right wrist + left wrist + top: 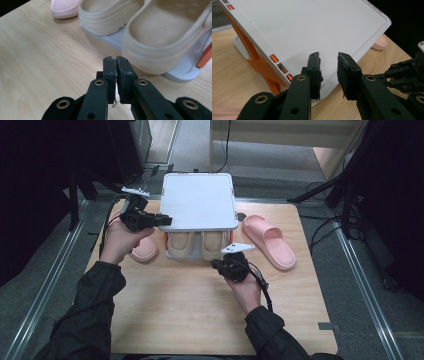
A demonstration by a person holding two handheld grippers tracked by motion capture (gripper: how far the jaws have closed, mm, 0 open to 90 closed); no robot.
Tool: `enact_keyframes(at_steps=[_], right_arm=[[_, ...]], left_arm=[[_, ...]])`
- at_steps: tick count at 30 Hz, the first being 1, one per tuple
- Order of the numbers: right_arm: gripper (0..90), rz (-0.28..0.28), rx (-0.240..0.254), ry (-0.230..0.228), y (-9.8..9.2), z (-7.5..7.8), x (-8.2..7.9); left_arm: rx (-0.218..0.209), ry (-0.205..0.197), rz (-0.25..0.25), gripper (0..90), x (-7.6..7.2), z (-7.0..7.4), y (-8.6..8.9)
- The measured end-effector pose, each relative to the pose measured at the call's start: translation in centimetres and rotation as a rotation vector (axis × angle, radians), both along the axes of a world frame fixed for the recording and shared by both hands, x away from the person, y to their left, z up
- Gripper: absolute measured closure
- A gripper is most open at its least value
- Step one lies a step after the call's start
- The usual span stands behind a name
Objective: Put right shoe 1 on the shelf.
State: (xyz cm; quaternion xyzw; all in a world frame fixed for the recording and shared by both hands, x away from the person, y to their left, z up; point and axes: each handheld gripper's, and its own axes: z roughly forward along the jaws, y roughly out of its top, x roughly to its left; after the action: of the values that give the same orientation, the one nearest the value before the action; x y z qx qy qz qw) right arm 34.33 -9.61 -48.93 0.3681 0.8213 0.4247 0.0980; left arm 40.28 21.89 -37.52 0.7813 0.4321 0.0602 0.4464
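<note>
A white folding shoe rack (200, 200) with orange side braces (259, 62) stands at the back of the wooden table (175, 315). On its lower shelf sits a pair of beige clogs (181, 242) (160, 37). My left gripper (162, 220) (329, 72) is at the left edge of the rack's white top panel (312, 30), open, its pads apart over that edge and not pressing on it. In front of the clogs, my right gripper (216, 264) (116, 67) is shut with nothing held, its tips pointing at the nearer clog's heel.
One pink slide (270, 240) lies to the right of the rack. Its mate (145, 251) (63, 7) lies left of the rack, partly under my left hand. Dark stands and cables ring the table. The table's near half is bare wood.
</note>
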Motion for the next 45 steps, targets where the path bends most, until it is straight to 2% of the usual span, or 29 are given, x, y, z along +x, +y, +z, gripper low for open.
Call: enact_keyframes(at_steps=[6, 11, 14, 18, 21, 22, 25, 28, 34, 37, 39, 41, 45], right_arm=[[79.8, 0.034, 0.059, 0.020, -1.7, 0.6, -1.6], [65.9, 0.071, 0.110, 0.009, -2.8, 1.7, -2.1], [62.1, 0.107, 0.137, 0.003, -3.6, 2.2, -2.4], [59.6, 0.126, 0.155, -0.018, -4.4, 2.6, -2.6], [57.6, 0.124, 0.172, -0.007, -4.8, 2.6, -2.8], [56.8, 0.128, 0.174, -0.002, -4.9, 2.6, -2.9], [54.6, 0.140, 0.160, 0.013, -5.1, 2.6, -3.3], [54.6, 0.137, 0.147, -0.002, -5.6, 2.9, -3.4], [52.5, 0.105, 0.152, -0.017, -6.9, 3.4, -2.7], [52.1, 0.101, 0.138, -0.015, -7.0, 3.2, -2.3], [52.9, 0.095, 0.139, -0.011, -7.0, 3.1, -2.0], [53.9, 0.086, 0.133, 0.005, -6.8, 3.1, -1.8], [54.6, 0.096, 0.119, 0.000, -6.5, 3.0, -1.5]], left_arm=[[-0.020, -0.004, 0.011, 63.4, -1.0, 0.7, 0.6], [-0.019, 0.003, 0.020, 57.6, -2.2, 1.1, 1.2], [-0.017, 0.001, 0.032, 54.9, -2.8, 1.0, 1.6], [-0.008, -0.009, 0.067, 53.0, -3.6, 0.7, 2.5], [-0.007, -0.014, 0.102, 60.1, -4.1, 0.4, 3.2], [-0.013, -0.013, 0.103, 65.7, -4.3, 0.2, 3.5], [-0.006, -0.017, 0.128, 72.7, -4.8, -0.3, 4.0], [0.001, -0.020, 0.153, 72.7, -5.0, -1.0, 4.6], [-0.001, 0.006, 0.191, 74.2, -5.0, -3.0, 6.0], [-0.004, 0.018, 0.216, 76.7, -5.2, -3.7, 6.8], [-0.003, 0.004, 0.245, 81.0, -5.4, -4.0, 7.3], [0.000, 0.008, 0.263, 83.4, -5.5, -4.3, 7.9], [0.005, 0.006, 0.300, 83.4, -5.5, -5.1, 9.0]])
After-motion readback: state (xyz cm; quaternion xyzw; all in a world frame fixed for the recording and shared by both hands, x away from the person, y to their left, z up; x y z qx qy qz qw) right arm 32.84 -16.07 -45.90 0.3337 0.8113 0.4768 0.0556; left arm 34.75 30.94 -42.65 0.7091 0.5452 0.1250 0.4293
